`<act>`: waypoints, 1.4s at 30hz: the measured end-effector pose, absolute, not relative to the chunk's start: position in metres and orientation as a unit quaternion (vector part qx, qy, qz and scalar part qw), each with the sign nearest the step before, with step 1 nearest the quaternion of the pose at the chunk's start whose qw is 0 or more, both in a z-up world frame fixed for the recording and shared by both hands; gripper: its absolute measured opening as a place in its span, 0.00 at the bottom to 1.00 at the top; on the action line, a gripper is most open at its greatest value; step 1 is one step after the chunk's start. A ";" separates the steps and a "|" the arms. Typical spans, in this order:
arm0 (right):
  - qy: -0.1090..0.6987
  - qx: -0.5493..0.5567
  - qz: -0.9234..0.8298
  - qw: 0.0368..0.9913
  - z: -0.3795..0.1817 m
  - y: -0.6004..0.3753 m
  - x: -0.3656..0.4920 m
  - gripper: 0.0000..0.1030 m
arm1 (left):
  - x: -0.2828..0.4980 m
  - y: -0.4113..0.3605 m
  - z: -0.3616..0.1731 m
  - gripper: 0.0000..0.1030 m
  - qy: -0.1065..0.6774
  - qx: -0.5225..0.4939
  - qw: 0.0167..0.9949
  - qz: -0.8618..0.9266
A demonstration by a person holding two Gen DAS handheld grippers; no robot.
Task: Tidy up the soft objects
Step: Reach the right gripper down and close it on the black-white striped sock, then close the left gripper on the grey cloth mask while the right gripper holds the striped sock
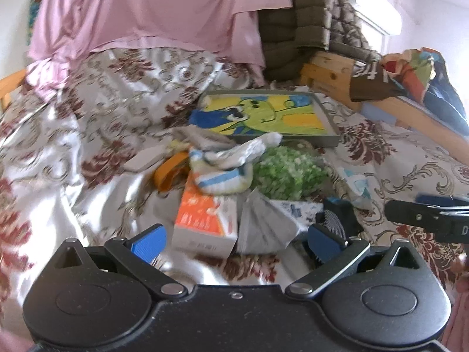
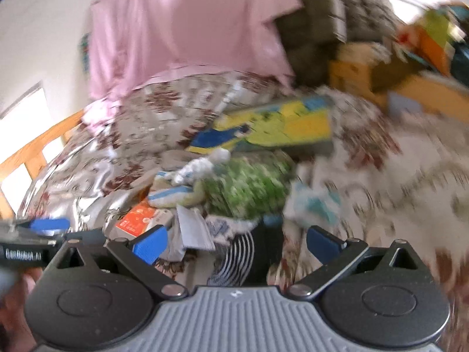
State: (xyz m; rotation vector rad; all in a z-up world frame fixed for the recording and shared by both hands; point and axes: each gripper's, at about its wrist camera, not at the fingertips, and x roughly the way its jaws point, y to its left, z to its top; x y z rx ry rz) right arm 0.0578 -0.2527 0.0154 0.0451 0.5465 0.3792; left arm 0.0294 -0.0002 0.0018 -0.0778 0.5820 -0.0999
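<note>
A heap of small things lies on the flowered satin bedspread [image 1: 88,146]. In it are a white, blue and yellow sock bundle [image 1: 222,170], a fluffy green cloth [image 1: 287,176], a folded grey cloth [image 1: 263,226] and an orange and white box [image 1: 205,220]. My left gripper [image 1: 237,242] is open just short of the box and the grey cloth, holding nothing. The right wrist view is blurred; my right gripper [image 2: 237,245] is open over a black and white striped cloth [image 2: 234,261], with the green cloth [image 2: 249,187] and the socks [image 2: 176,193] beyond it. The right gripper [image 1: 422,211] also shows at the right edge of the left wrist view.
A framed yellow, green and blue painting [image 1: 269,114] lies behind the heap. A pink sheet [image 1: 152,11] and a stack of olive cushions [image 1: 307,20] stand at the back. A wooden bed frame [image 1: 331,70] with colourful bedding [image 1: 419,70] runs along the right. An orange strap [image 1: 170,170] lies left of the socks.
</note>
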 end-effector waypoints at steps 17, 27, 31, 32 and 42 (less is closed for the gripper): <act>0.283 -0.220 0.314 0.879 -0.045 -0.209 0.110 1.00 | 0.127 -0.028 -0.034 0.99 0.293 0.005 0.943 -0.159; 0.290 -0.268 0.315 0.863 -0.066 -0.202 0.119 1.00 | 0.150 -0.030 -0.062 0.94 0.350 -0.015 0.918 -0.189; 0.298 -0.276 0.312 0.859 -0.071 -0.199 0.123 0.99 | 0.153 -0.028 -0.066 0.93 0.358 -0.023 0.913 -0.194; 0.299 -0.280 0.311 0.858 -0.072 -0.199 0.122 0.99 | 0.153 -0.029 -0.066 0.93 0.359 -0.022 0.913 -0.195; 0.286 -0.338 0.298 0.846 -0.080 -0.188 0.112 0.99 | 0.157 -0.036 -0.077 0.88 0.392 -0.016 0.896 -0.207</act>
